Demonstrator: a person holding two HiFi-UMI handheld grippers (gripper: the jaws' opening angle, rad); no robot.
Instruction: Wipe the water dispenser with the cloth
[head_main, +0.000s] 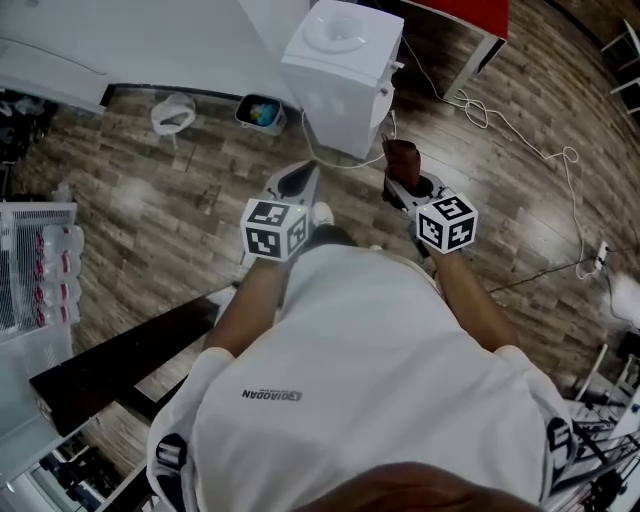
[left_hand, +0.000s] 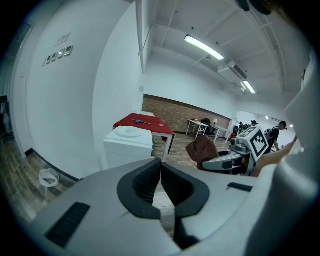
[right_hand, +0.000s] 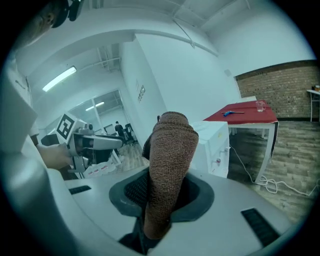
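The right gripper (right_hand: 162, 186) has its jaws clamped on an upright brown cloth (right_hand: 170, 145). The left gripper (left_hand: 160, 163) has its jaws closed and empty. Both hover near the white dispenser (head_main: 340, 62).

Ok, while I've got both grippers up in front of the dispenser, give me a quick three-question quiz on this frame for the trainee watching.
1. Multiple choice: what is clamped in the right gripper?
A. a sponge
B. a brown cloth
C. nothing
2. True or false: a bottle sits on top of the water dispenser.
3. Fill in: the left gripper has its jaws ____, with nothing between them.

Key:
1. B.
2. False; the top shows only its bare round recess.
3. Together.
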